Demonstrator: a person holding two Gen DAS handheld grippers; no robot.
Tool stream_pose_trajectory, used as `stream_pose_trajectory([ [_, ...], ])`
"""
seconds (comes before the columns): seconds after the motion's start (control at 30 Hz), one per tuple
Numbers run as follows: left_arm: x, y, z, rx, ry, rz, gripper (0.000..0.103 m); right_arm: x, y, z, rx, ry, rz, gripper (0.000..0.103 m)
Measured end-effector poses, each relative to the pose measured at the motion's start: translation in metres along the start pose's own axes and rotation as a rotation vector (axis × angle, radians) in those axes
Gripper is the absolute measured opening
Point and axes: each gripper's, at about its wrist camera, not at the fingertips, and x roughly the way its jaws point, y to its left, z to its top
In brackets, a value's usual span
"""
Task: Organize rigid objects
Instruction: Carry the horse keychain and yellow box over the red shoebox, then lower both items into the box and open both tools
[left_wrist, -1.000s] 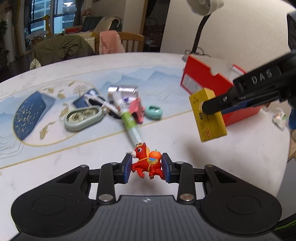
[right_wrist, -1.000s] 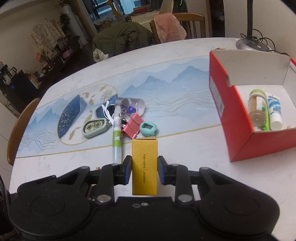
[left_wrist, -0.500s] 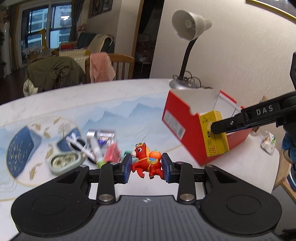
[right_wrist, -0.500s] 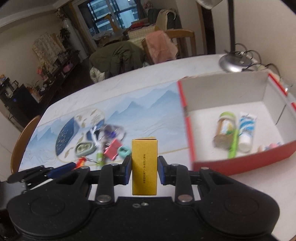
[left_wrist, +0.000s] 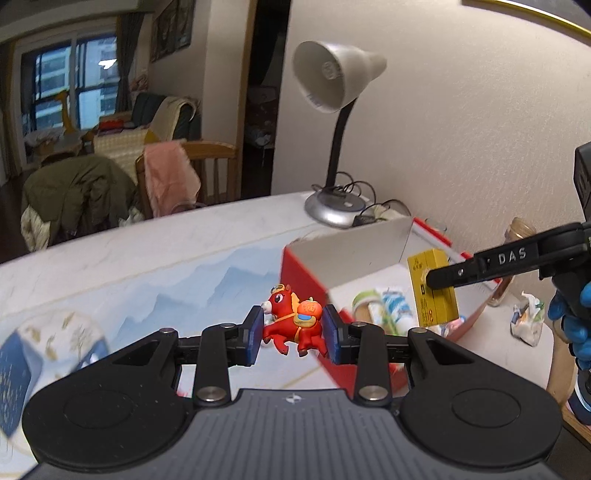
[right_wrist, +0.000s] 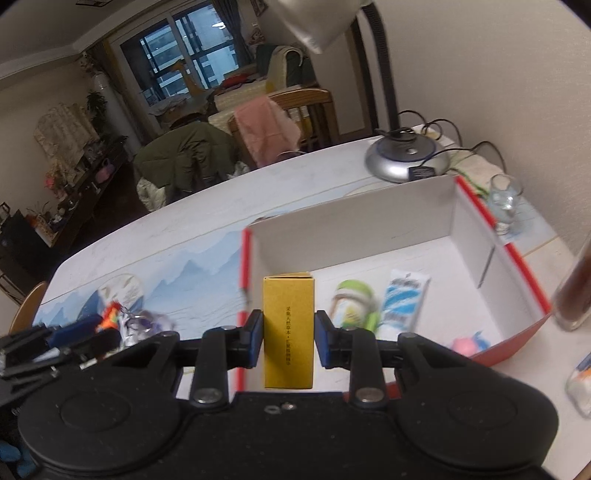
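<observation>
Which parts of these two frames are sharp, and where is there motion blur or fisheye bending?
Left wrist view: red horse figurine in the left hand-held gripper is sharp; red box and table smear. Right wrist view: yellow carton is crisp, box contents blurred, lamp neck bowed.

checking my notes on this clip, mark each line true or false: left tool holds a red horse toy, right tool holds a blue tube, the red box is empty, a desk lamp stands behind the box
1. Left tool holds a red horse toy: true.
2. Right tool holds a blue tube: false, it grips a yellow carton.
3. The red box is empty: false, a blue-and-white tube and a green-capped bottle lie inside.
4. A desk lamp stands behind the box: true.
</observation>
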Motion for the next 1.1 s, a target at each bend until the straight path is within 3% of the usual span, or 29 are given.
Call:
stream_pose_trajectory([
  [0.63, 0.109, -0.084, 0.055, 0.116, 0.056, -0.080, 0.033, 0.027, -0.100, 0.027, 0.021, 0.044, -0.095, 0.028],
  [1.1, 0.203, -0.122, 0.060, 0.176, 0.182, -0.100, 0.033, 0.080, -0.119, 0.018, -0.031, 0.172, -0.126, 0.028],
])
